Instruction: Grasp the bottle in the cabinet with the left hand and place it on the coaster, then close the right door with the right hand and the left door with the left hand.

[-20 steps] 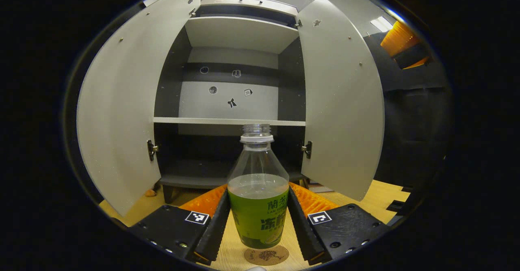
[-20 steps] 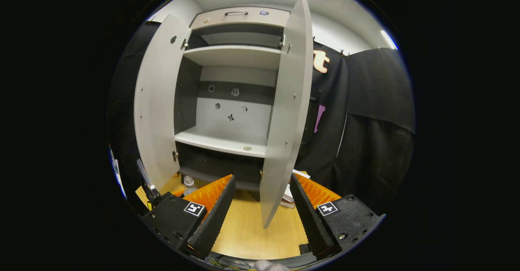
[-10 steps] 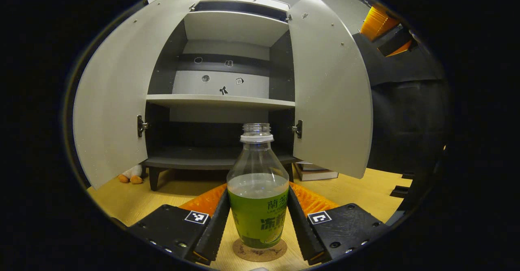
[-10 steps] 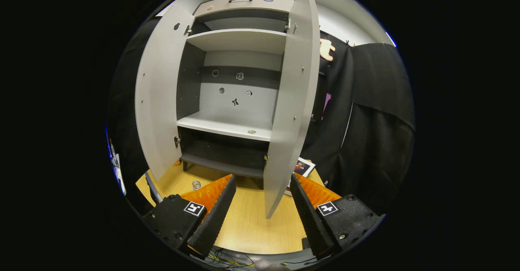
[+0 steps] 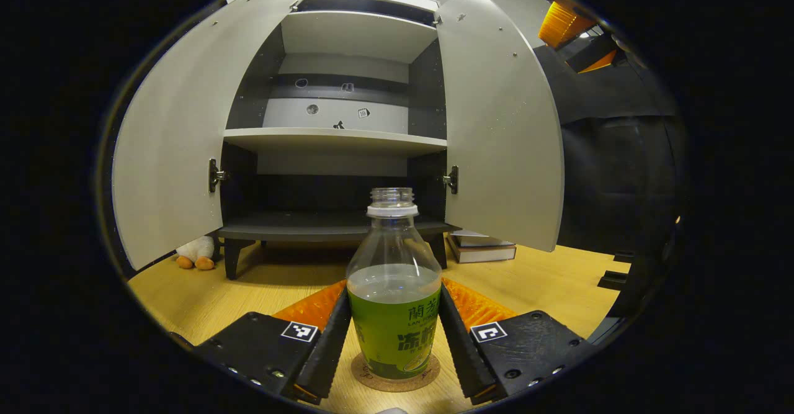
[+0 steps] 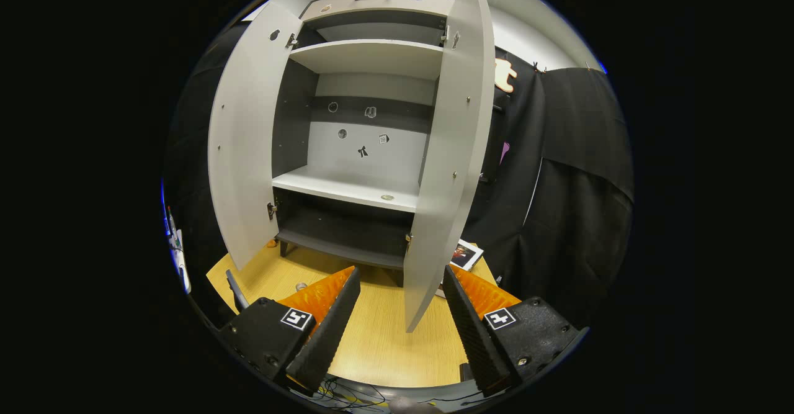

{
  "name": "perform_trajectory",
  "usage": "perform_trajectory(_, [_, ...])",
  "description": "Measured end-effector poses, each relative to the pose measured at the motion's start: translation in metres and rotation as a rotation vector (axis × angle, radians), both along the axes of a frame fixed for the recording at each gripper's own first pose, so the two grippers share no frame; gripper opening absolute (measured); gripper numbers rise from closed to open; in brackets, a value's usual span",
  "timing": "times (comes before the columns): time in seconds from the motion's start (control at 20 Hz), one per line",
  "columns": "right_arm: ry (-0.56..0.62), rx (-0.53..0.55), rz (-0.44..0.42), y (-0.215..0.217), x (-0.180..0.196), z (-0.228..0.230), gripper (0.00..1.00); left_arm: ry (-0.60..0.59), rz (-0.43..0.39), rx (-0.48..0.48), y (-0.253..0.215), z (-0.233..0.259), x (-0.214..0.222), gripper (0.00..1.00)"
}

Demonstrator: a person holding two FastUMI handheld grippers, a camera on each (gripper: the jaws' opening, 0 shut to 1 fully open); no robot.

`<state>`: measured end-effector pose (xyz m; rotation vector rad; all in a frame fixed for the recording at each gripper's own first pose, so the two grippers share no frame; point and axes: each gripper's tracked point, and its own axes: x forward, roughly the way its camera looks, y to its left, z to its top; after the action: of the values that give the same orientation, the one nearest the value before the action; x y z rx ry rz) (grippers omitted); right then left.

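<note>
Left gripper [image 5: 392, 330], bottom centre of left gripper view, is clamped on the clear plastic bottle w/ green label [image 5: 393, 290]; both fingers press the label's sides. Bottle is upright, long axis vertical, no cap, liquid roughly halfway up. Its base sits over the round cork coaster [image 5: 395, 373] at the lower centre, on the light wooden tabletop [image 5: 558, 283]. Looks touching or nearly so; can't tell if weight is fully down.

Key relation: bottle is dead centre btwn the fingers, straight ahead of the cam, coaster right beneath it. So my read: next is just letting go and backing straight off, no sideways shift needed. Risk is tipping an uncapped bottle if a finger drags.

Grey cabinet [image 5: 335, 135] fills the upper centre of the frame. Its left door [image 5: 170, 153] and right door [image 5: 502, 135] both swing wide.

Right gripper [image 6: 397, 315], bottom of right gripper view, is spread apart and holds nothing. The right door's edge [image 6: 446, 172] stands just ahead, lower corner roughly btwn and beyond the fingers, not touching. That hand is the nearer one for the right door, so it seems staged for the push.
</note>
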<state>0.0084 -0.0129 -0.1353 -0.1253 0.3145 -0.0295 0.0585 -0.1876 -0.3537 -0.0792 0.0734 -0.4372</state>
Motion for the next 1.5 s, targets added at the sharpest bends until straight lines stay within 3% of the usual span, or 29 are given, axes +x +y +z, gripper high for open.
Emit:
perform_trajectory(0.15, [-0.006,0.001,-0.004,-0.001,-0.003,0.003,0.83,-0.009,-0.006,0.014,0.0,0.01,-0.002,0.79])
perform_trajectory(0.25, [-0.016,0.002,-0.007,-0.002,-0.006,0.007,0.83,-0.022,0.006,0.018,0.005,0.024,-0.002,0.96])
perform_trajectory(0.7, [-0.125,0.012,-0.035,-0.01,-0.025,0.046,0.83,-0.106,0.089,0.009,0.041,0.152,0.007,0.97])
perform_trajectory(1.0, [-0.237,0.041,-0.036,-0.01,-0.032,0.084,0.83,-0.02,0.126,-0.055,0.076,0.237,-0.003,0.97])
perform_trajectory(1.2, [-0.28,0.055,-0.065,-0.03,-0.032,0.102,0.83,-0.048,0.19,0.008,0.121,0.285,-0.02,0.97])
perform_trajectory(1.5, [-0.3,0.035,-0.135,-0.101,-0.012,0.119,0.83,-0.079,0.283,0.096,0.177,0.322,-0.063,0.97])
